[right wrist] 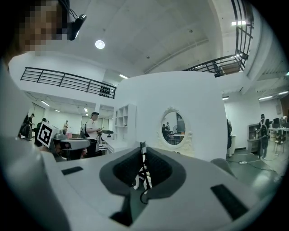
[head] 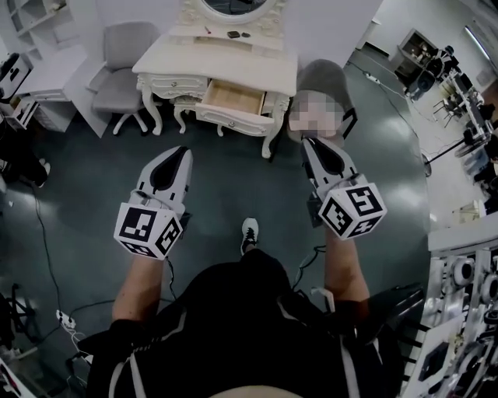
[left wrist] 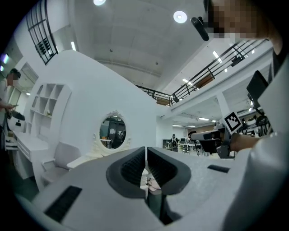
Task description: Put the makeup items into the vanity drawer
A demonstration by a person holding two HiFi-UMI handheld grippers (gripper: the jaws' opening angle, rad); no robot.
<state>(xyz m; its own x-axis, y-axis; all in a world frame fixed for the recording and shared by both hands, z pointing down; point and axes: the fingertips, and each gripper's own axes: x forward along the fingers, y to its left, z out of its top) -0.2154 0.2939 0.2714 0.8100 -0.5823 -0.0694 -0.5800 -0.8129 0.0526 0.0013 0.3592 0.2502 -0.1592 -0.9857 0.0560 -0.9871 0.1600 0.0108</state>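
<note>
The white vanity [head: 226, 66] stands ahead with its drawer [head: 232, 97] pulled open and bare wood showing inside. Small dark items [head: 233, 34] lie on its top below the mirror [head: 233, 6]. Both grippers are held up in the air, well short of the vanity. My right gripper [right wrist: 143, 155] is shut on a thin black-and-white item [right wrist: 142, 149] that sticks up between the pads. My left gripper [left wrist: 146, 155] has its jaws closed together; a pale pinkish bit [left wrist: 152, 182] shows low behind the pads, and I cannot tell what it is.
A grey chair [head: 124, 47] stands left of the vanity and another chair [head: 323, 78] at its right. White shelving [head: 31, 15] is at the far left. Cables and a power strip [head: 66, 319] lie on the dark floor. Other people stand in the background hall.
</note>
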